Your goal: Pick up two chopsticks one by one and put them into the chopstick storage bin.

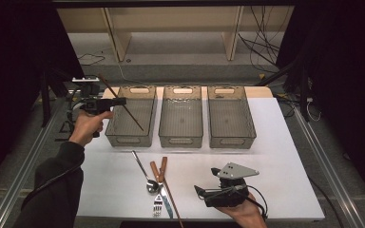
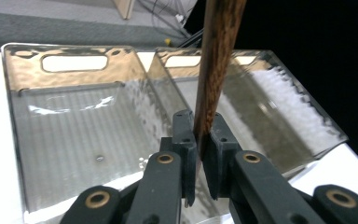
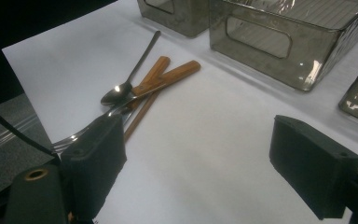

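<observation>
A dark wooden chopstick (image 1: 121,102) slants over the left bin (image 1: 131,115), one of three clear grey bins in a row at the back of the white table (image 1: 285,156); we see it pinched near its middle in our left gripper (image 1: 119,101), whose jaws are closed tight on the wood, and in the left gripper view the stick (image 2: 214,70) rises steeply from between the pads with the bin (image 2: 74,121) open below it; our left hand (image 1: 88,126) carries the tool just beside that bin's left wall. Nearer us, a spoon (image 1: 145,173), a fork (image 1: 158,202), a knife (image 1: 164,187) and a second chopstick (image 1: 173,204) lie bunched on the table in front of the middle bin (image 1: 181,116); the right bin (image 1: 231,116) stands beside it. Our right gripper (image 1: 204,190) sits low at the near edge, to the right of the cutlery, its jaws spread wide with nothing between them; the right gripper view shows bare table in the gap, and the spoon (image 3: 130,77) and wooden handles beyond its left jaw.
</observation>
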{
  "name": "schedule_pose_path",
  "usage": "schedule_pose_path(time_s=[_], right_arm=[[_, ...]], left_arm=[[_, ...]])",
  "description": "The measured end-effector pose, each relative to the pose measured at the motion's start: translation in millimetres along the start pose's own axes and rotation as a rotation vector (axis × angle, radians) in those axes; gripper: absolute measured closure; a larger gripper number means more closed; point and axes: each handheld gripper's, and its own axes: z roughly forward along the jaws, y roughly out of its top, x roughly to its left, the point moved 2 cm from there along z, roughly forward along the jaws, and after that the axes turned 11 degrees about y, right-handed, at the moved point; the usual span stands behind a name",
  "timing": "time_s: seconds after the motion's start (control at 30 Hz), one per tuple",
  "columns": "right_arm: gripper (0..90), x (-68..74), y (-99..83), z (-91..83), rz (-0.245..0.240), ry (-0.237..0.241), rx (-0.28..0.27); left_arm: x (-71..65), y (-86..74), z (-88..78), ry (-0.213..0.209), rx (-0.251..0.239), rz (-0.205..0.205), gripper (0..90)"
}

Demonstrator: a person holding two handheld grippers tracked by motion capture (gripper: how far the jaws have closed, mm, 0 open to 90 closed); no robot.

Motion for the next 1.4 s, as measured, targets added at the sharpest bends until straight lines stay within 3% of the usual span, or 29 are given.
schedule_pose_path(time_s=[0.3,0.63,0.97,1.2,1.4], right_arm=[[18.4,-0.8,-2.2,-1.0,0.005,0.002,0.005],[18.6,-1.3,-3.3,-0.5,0.003,0.001,0.011],[18.8,-2.2,-3.9,-0.5,0.004,0.001,0.016],[18.9,-3.0,-4.6,0.0,0.005,-0.001,0.019],[19.0,-2.8,-4.9,0.4,0.006,0.001,0.019]], left_arm=[[0.8,-1.6,22.6,0.012,0.081,-0.005,83.7],[-6.9,-5.3,40.0,-0.006,0.145,0.001,83.6],[-7.6,-13.8,54.3,-0.001,0.181,-0.014,83.3],[-5.1,-16.2,63.7,0.011,0.19,-0.047,83.1],[-7.6,-16.5,70.9,0.046,0.191,-0.035,80.9]])
